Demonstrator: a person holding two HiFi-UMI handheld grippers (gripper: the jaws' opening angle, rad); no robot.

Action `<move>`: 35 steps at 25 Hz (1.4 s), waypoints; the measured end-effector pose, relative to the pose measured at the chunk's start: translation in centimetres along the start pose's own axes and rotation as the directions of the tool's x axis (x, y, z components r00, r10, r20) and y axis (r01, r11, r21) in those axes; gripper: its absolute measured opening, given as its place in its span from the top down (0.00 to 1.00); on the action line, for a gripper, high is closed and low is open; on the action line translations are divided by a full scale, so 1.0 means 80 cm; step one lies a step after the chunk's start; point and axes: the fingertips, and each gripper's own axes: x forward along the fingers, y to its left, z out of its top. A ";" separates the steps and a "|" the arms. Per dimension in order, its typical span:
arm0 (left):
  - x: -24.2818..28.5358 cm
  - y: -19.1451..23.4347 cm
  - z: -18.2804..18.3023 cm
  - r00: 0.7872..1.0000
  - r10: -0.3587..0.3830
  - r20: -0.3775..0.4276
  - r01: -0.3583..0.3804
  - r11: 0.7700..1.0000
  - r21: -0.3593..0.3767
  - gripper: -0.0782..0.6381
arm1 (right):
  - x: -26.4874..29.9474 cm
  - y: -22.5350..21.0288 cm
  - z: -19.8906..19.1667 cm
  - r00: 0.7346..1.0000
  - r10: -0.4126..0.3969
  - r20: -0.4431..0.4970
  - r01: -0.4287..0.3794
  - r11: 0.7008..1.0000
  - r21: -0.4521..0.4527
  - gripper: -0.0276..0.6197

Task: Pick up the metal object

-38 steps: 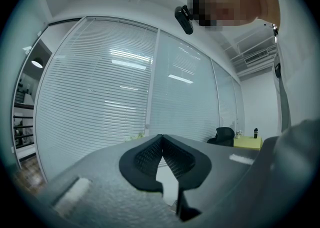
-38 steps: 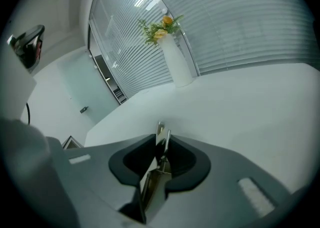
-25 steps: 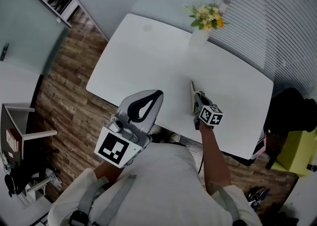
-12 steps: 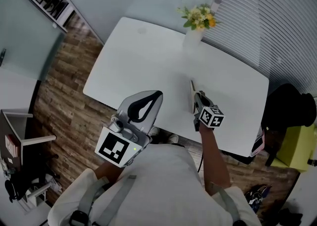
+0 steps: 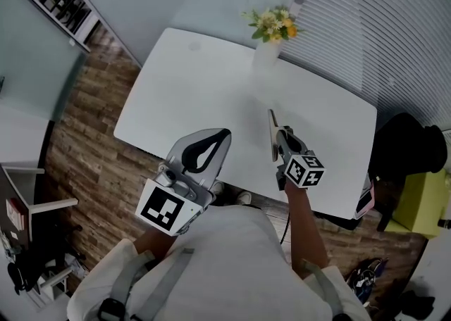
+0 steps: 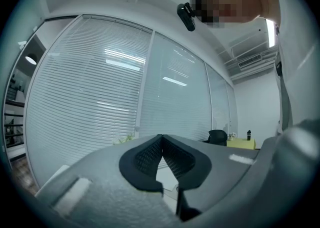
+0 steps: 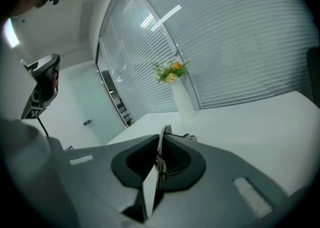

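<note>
**Trainee:** Head view first. What is the state of each tool?

**Instructor:** The right tongs (image 5: 280, 136) pinch the metal object (image 5: 270, 124), a thin flat piece standing on edge. It projects past their tips and appears clear of the table (image 5: 190, 80). The left tongs (image 5: 224, 134) hang to the left of the right tongs, over the near table edge, and carry nothing.

**Trainee:** Left gripper view?

**Instructor:** The jaws are pressed together with nothing between the pads. Leave this tool parked, since the step does not need it.

**Trainee:** Right gripper view?

**Instructor:** Both pads clamp the flat faces of the piece (part of its length sticks out beyond the tips, unsupported). My recommended procedure is to hold the squeeze constant, raise straight and avoid rolling the wrist. A thin smooth plate is likely to pivot or slide between the pads.

**Trainee:** Any containers?

**Instructor:** One. A pale vase (image 7: 184, 99) stands on the table well ahead of the right tongs' tips and holds yellow and white flowers (image 7: 171, 71). Whether it holds water cannot be told. Keep the lift clear of it.
</note>
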 end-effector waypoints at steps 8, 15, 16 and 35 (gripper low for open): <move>0.007 -0.009 0.001 1.000 -0.018 0.005 0.018 1.000 0.002 0.89 | -0.042 0.040 0.068 0.997 0.027 0.075 -0.024 0.999 -0.044 0.92; 0.011 -0.012 0.002 1.000 -0.025 0.009 0.025 1.000 -0.003 0.89 | -0.086 0.085 0.125 0.988 0.065 0.143 -0.052 0.995 -0.091 0.92; 0.011 -0.012 0.002 1.000 -0.026 0.010 0.026 1.000 -0.004 0.89 | -0.092 0.091 0.133 0.986 0.069 0.152 -0.055 0.994 -0.098 0.92; 0.027 -0.022 0.003 0.998 -0.055 0.013 0.055 0.998 -0.007 0.89 | -0.197 0.182 0.233 0.955 0.108 0.276 -0.024 0.956 -0.291 0.92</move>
